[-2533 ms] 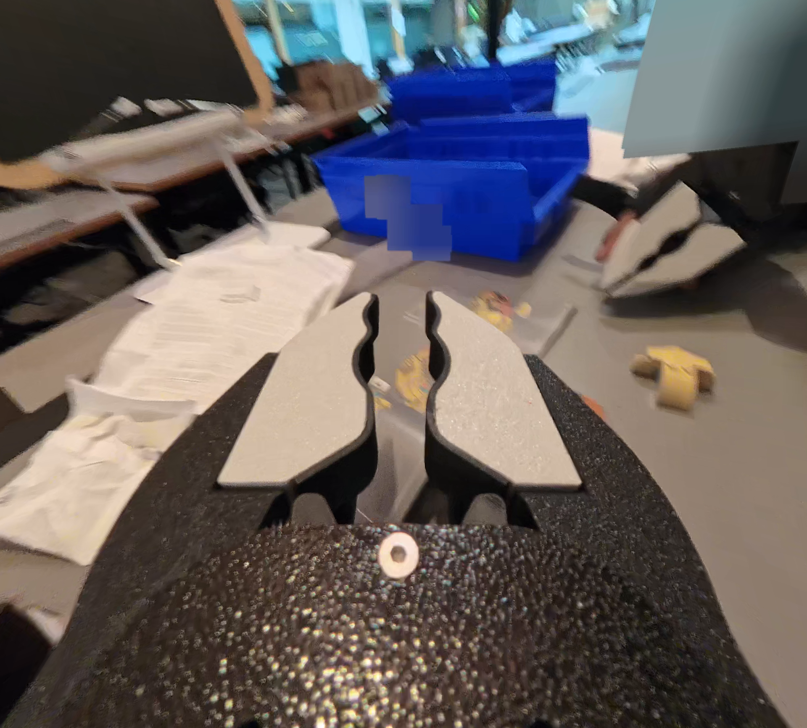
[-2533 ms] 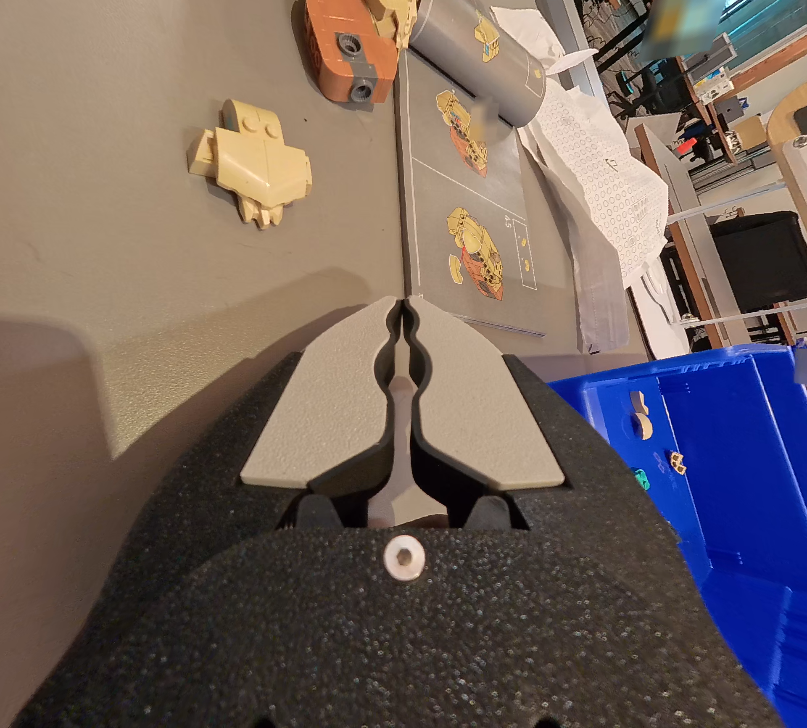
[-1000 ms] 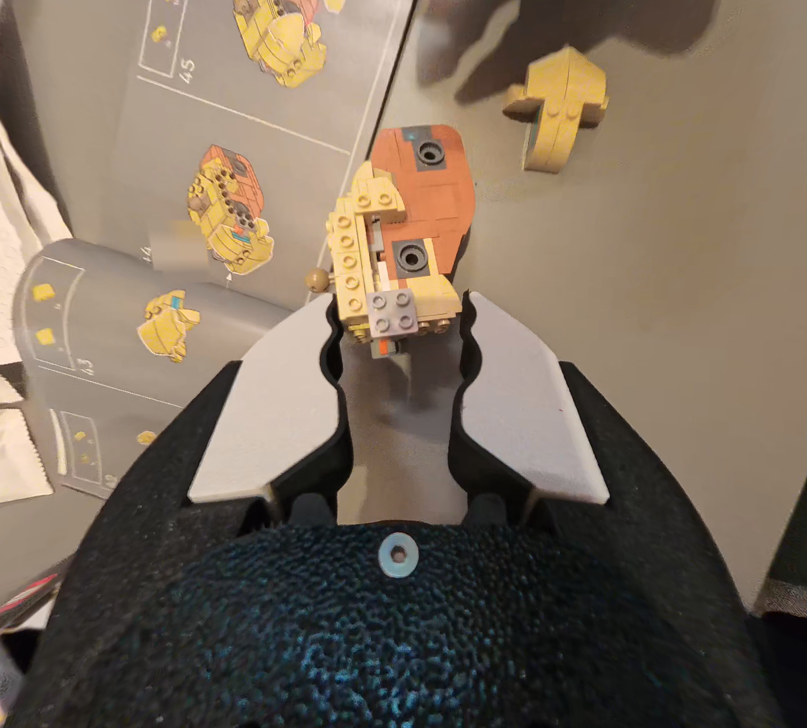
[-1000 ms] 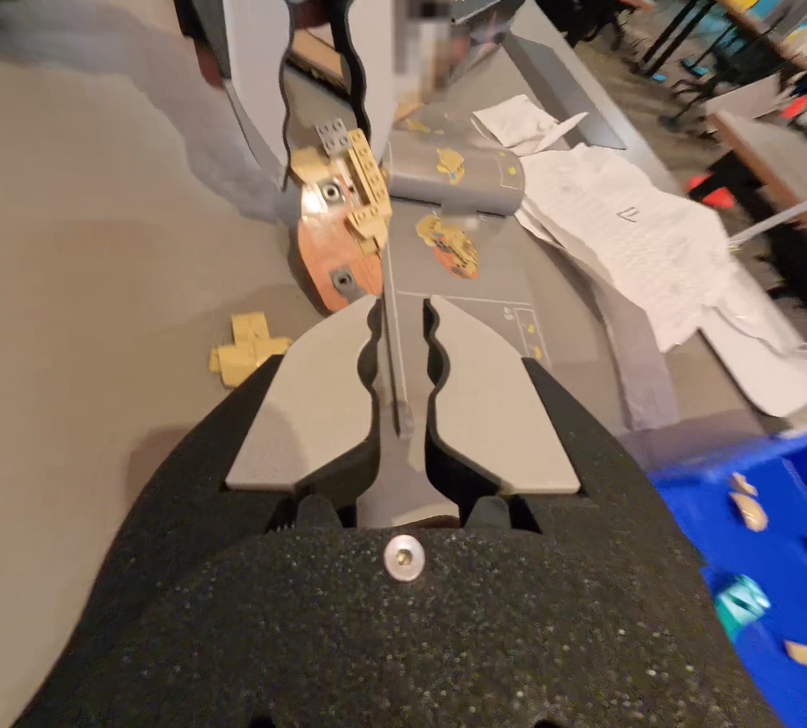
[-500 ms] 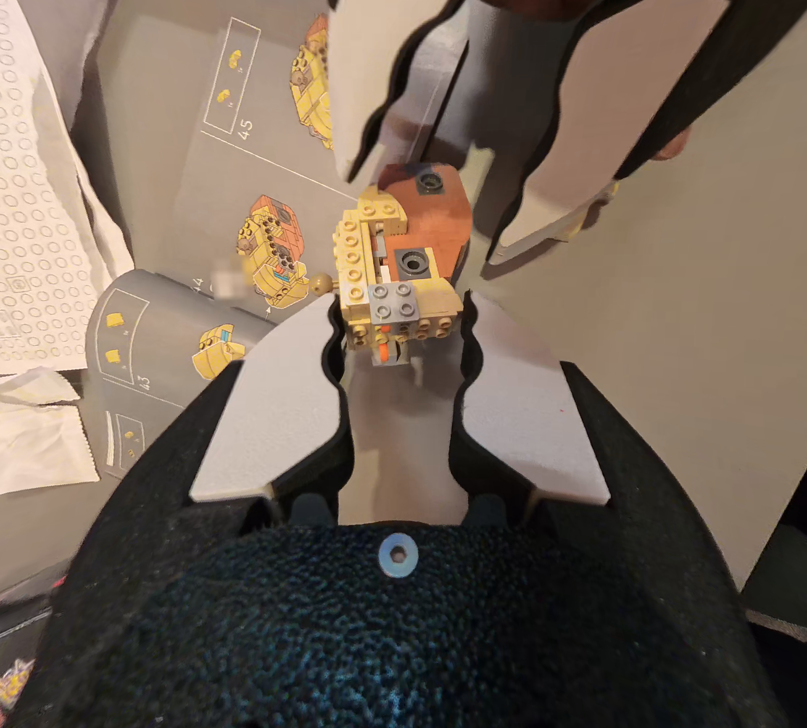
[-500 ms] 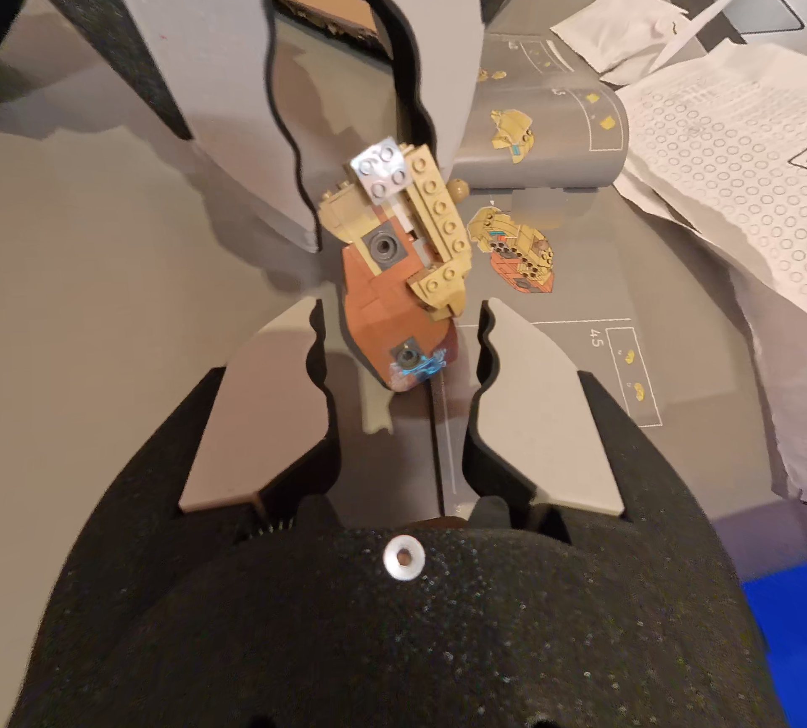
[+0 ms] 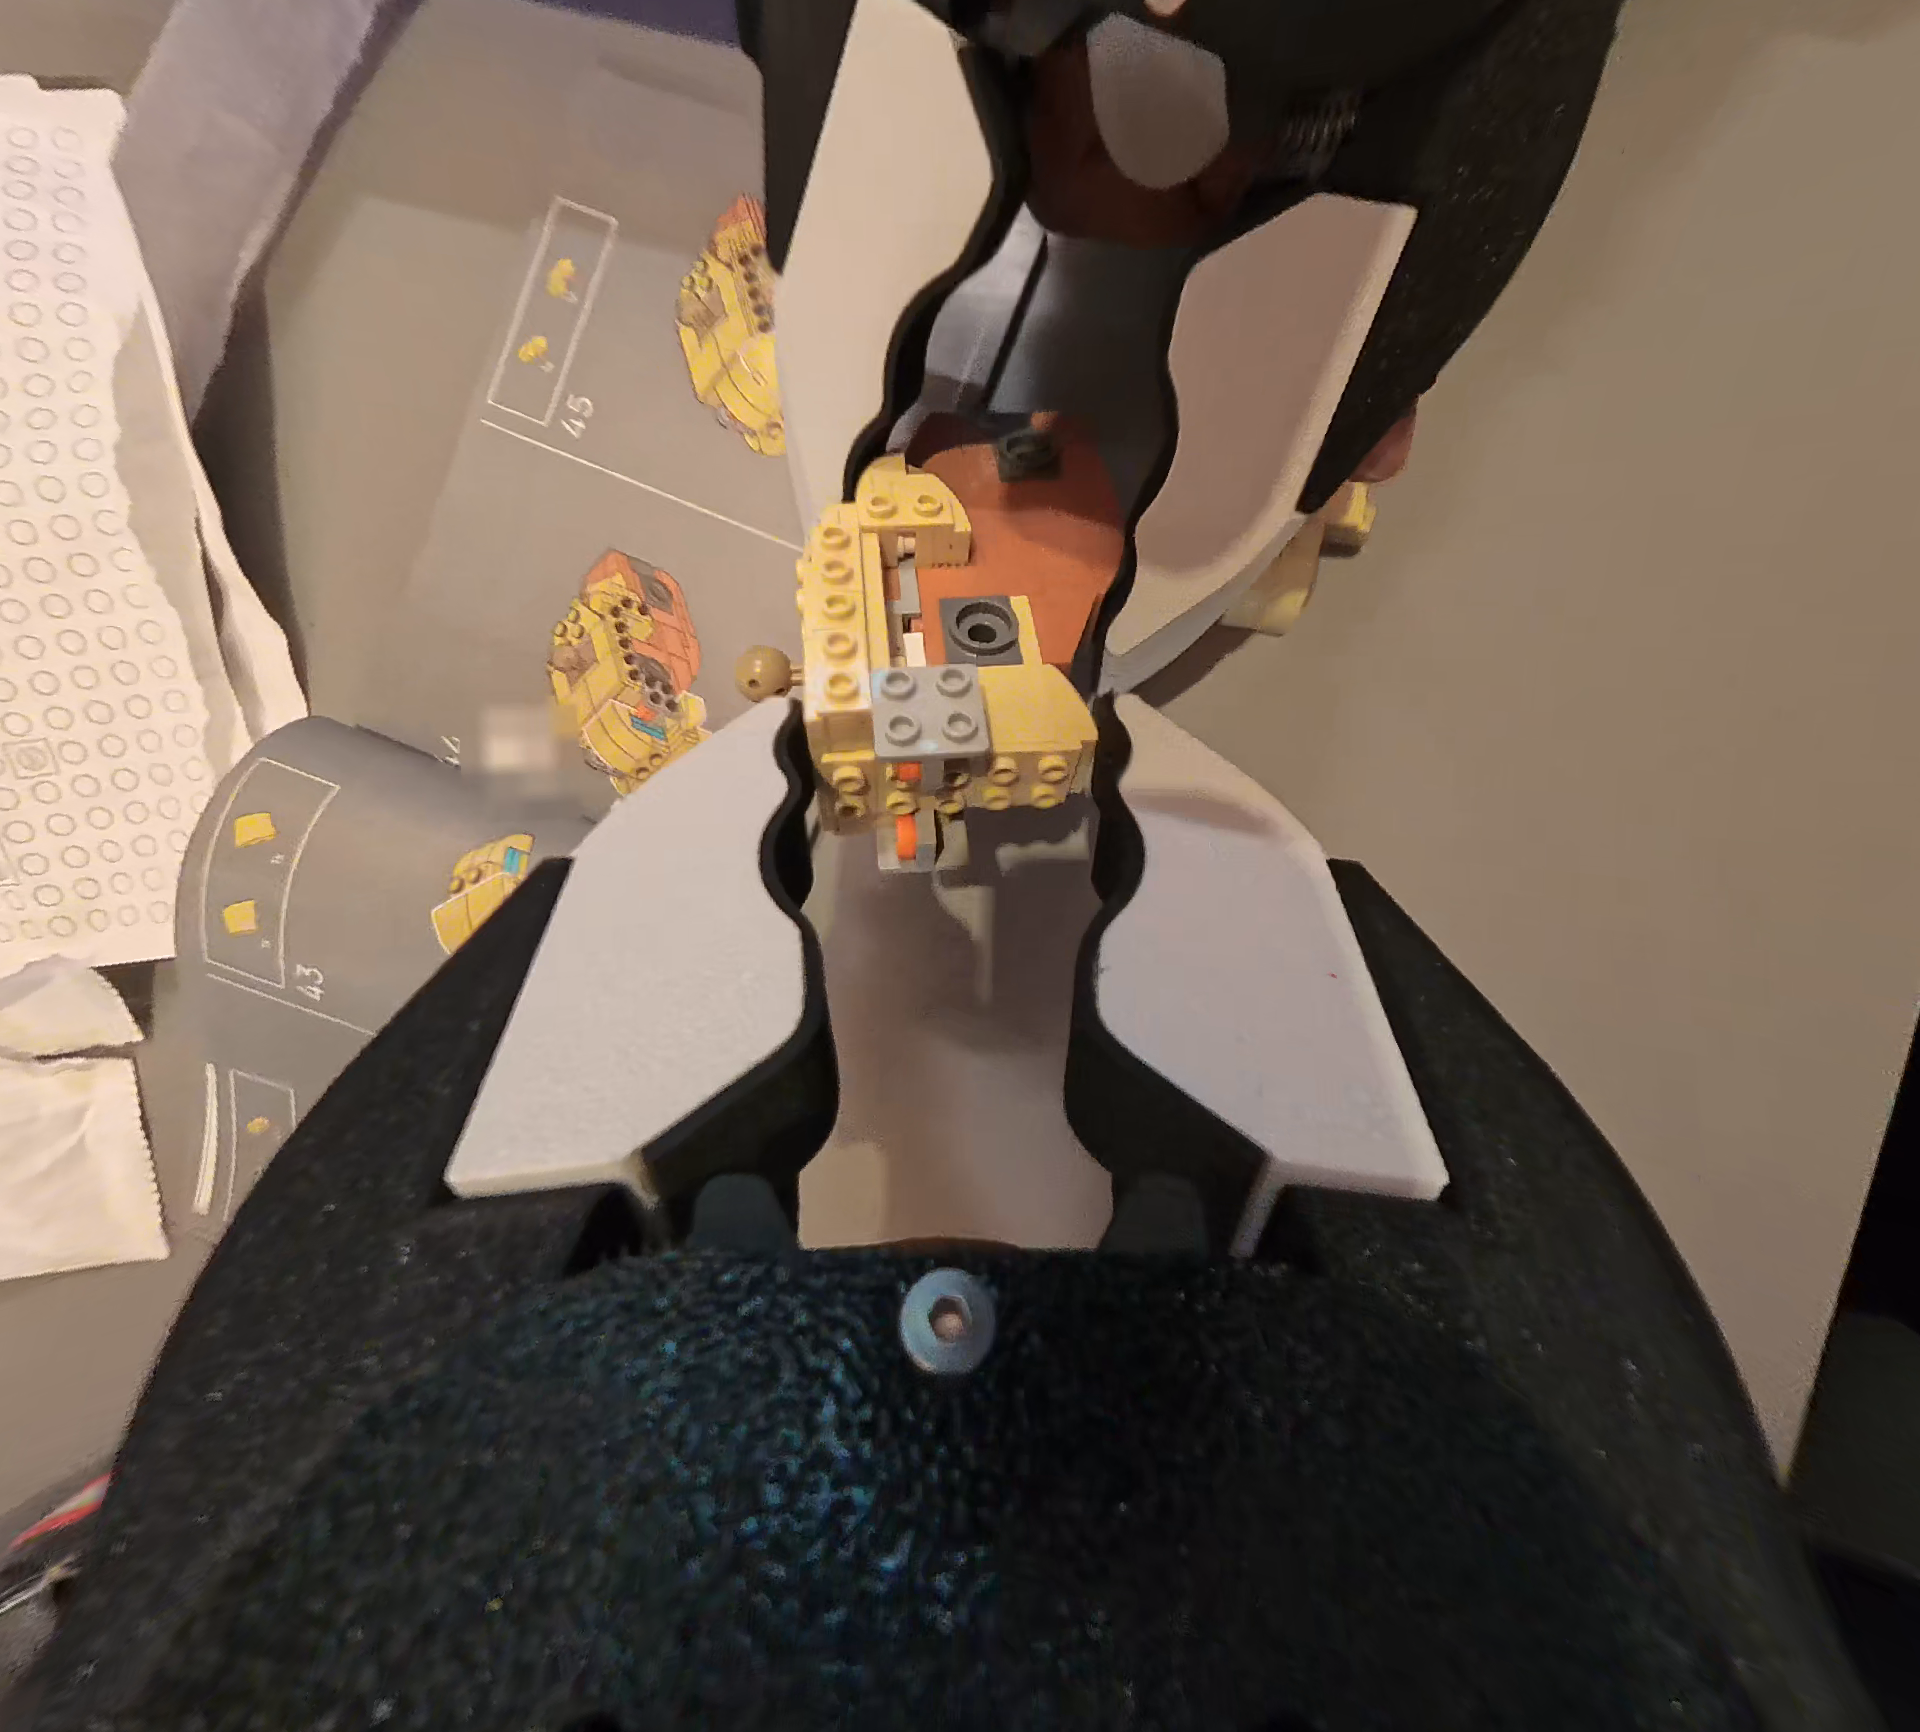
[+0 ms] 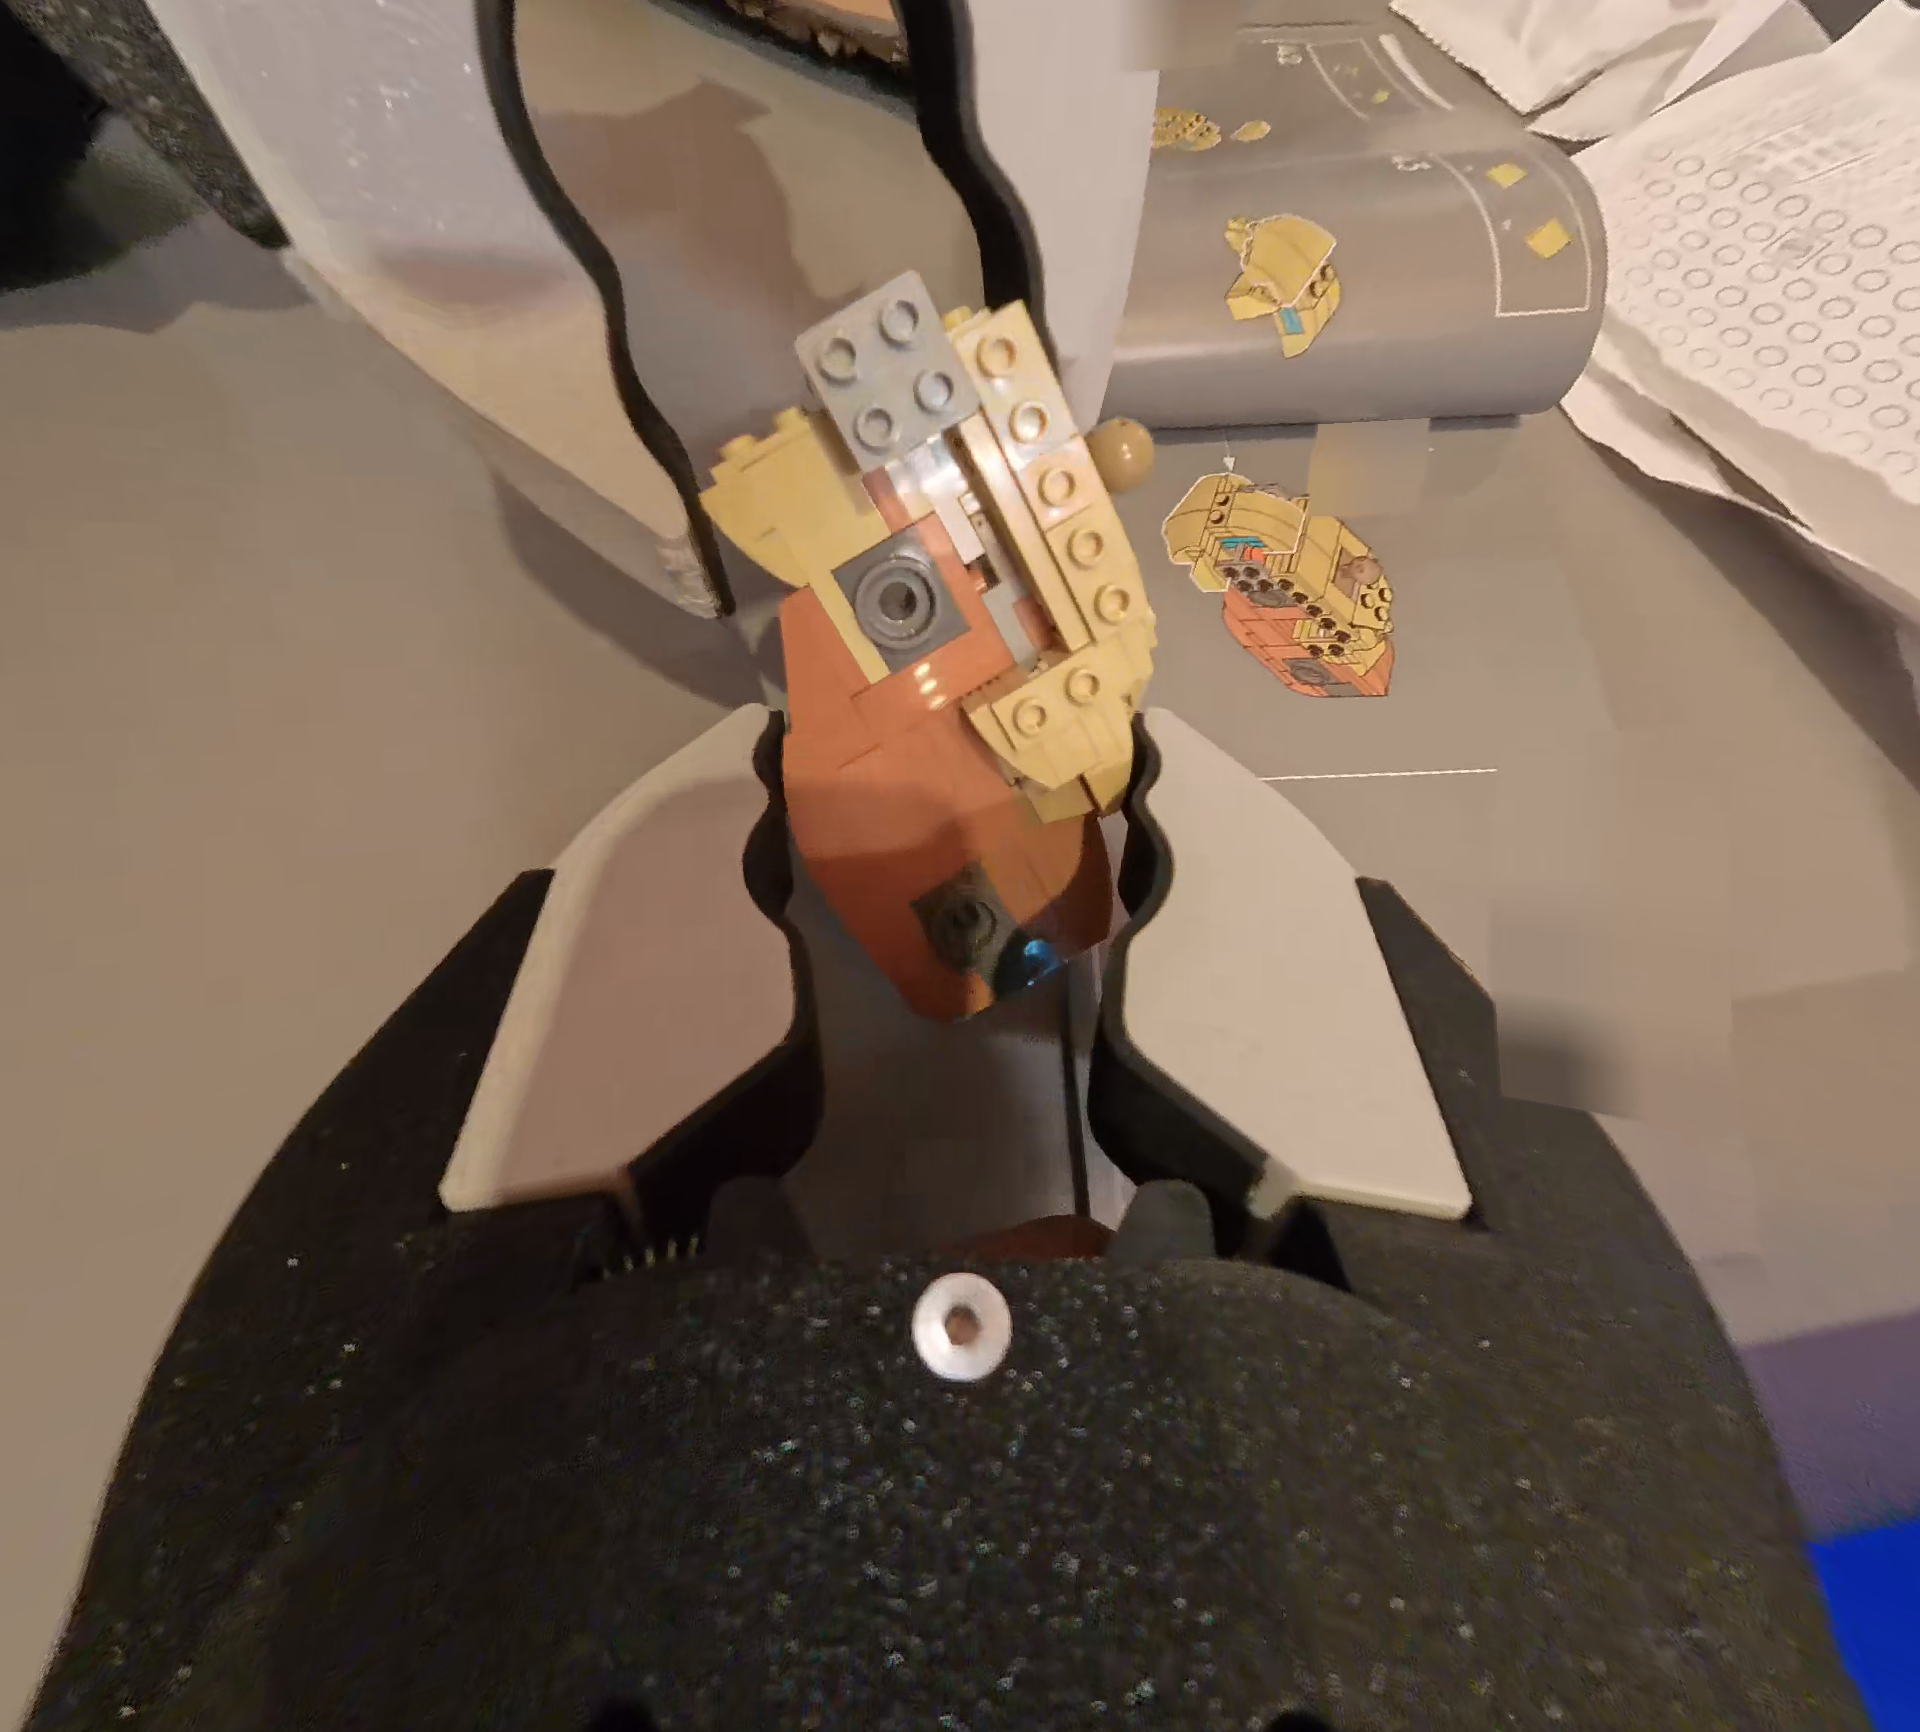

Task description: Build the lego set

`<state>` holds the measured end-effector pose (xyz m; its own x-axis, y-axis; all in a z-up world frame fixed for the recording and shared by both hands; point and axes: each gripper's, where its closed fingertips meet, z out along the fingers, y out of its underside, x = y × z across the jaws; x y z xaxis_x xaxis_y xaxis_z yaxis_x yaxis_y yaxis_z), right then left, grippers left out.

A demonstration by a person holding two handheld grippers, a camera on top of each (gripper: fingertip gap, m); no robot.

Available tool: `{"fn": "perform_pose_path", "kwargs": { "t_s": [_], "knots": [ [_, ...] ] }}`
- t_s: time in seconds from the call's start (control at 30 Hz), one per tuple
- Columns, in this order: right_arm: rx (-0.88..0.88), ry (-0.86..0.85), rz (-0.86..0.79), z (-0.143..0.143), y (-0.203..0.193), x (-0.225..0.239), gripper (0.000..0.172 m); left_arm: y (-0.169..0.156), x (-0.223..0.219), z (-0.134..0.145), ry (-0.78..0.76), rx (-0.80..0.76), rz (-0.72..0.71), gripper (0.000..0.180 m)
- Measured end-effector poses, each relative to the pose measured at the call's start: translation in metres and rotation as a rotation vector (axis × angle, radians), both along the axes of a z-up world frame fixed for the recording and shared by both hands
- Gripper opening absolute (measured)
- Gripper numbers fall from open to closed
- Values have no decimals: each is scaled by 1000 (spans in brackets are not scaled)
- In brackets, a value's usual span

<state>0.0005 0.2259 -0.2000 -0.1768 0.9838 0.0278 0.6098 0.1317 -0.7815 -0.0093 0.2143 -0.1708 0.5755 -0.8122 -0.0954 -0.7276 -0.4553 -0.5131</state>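
A small brick model point(image 7: 935, 643) with a tan and grey end and a reddish-brown end hangs just above the grey table point(image 7: 1558, 851). My left gripper point(image 7: 951, 726) is shut on its tan end, with both pads against the sides. My right gripper point(image 8: 956, 732) faces it from the other side, and its pads press on the brown end of the model point(image 8: 914, 799). In the left wrist view the right gripper's fingers point(image 7: 1236, 435) flank the brown end. In the right wrist view the left gripper's fingers point(image 8: 343, 176) flank the tan end.
An open grey instruction booklet point(image 7: 416, 487) lies under and beside the model; it also shows in the right wrist view point(image 8: 1455, 851). White perforated paper point(image 7: 73, 539) lies past it. A small tan brick piece point(image 7: 1288, 591) sits behind the right gripper's finger. A blue bin point(image 8: 1870, 1599) stands nearby. The tips of both grippers are at nearly the same place.
My left gripper came down on the model, closed on its tan end and lifted it. My right gripper opened, came in over the brown end, then closed on it.
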Motion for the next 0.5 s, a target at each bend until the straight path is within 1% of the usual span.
{"fn": "perform_pose_path", "kwargs": {
  "t_s": [0.07, 0.13, 0.23, 0.37, 0.5],
  "knots": [
    [-54, 24, -9, 4, 1, 0, 62, 3, -1, 4, -52, 37, 3, 51],
    [-94, 52, -23, 8, 4, 0, 62, 5, -2, 10, -119, 90, -13, 56],
    [-169, 101, -41, 15, 8, 1, 61, 6, -7, 22, -272, 207, -39, 61],
    [-213, 118, -68, 15, 14, 2, 61, 2, -23, 17, -413, 212, 13, 63],
    [-298, 172, -72, 25, 9, 1, 61, 2, -28, 9, -511, 203, 101, 65]
  ]
}}
